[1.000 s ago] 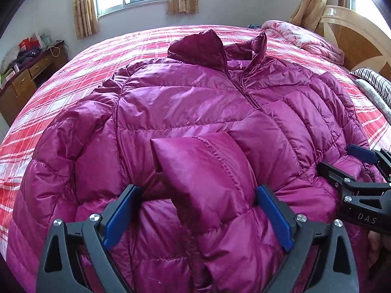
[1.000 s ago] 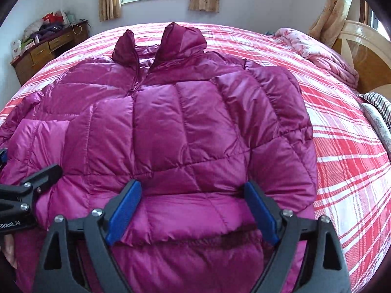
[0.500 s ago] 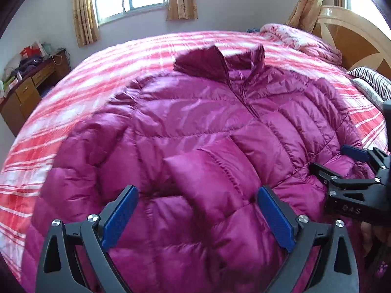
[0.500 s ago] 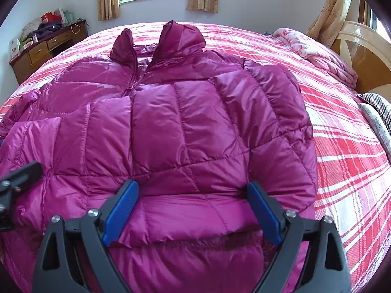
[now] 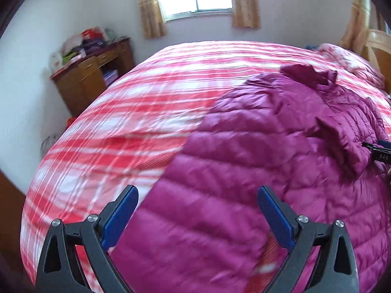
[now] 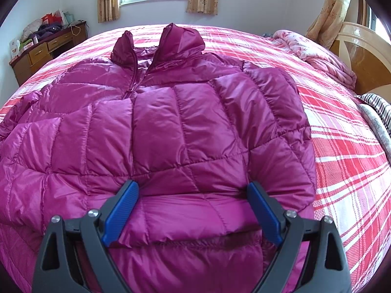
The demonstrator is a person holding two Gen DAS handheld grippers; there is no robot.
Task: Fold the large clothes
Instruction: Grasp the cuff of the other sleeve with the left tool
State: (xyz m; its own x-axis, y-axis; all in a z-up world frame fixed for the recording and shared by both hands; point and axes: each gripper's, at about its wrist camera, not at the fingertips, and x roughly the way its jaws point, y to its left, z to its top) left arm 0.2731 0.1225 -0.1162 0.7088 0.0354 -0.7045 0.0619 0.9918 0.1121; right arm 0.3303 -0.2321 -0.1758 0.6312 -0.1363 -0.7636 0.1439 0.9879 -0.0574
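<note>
- The puffy jacket [image 6: 171, 127] lies flat on the bed [image 6: 342, 171].
- My left gripper [image 5: 195, 217] and right gripper [image 6: 193, 210] gape wide, holding nothing.
- I should pinch the jacket's side edge low, then fold slowly.

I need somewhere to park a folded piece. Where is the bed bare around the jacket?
The bedspread is bare between the jacket and the wooden desk, and a bare strip runs along the jacket's other side. The headboard corner is crowded with a pink quilt and striped bedding.
</note>
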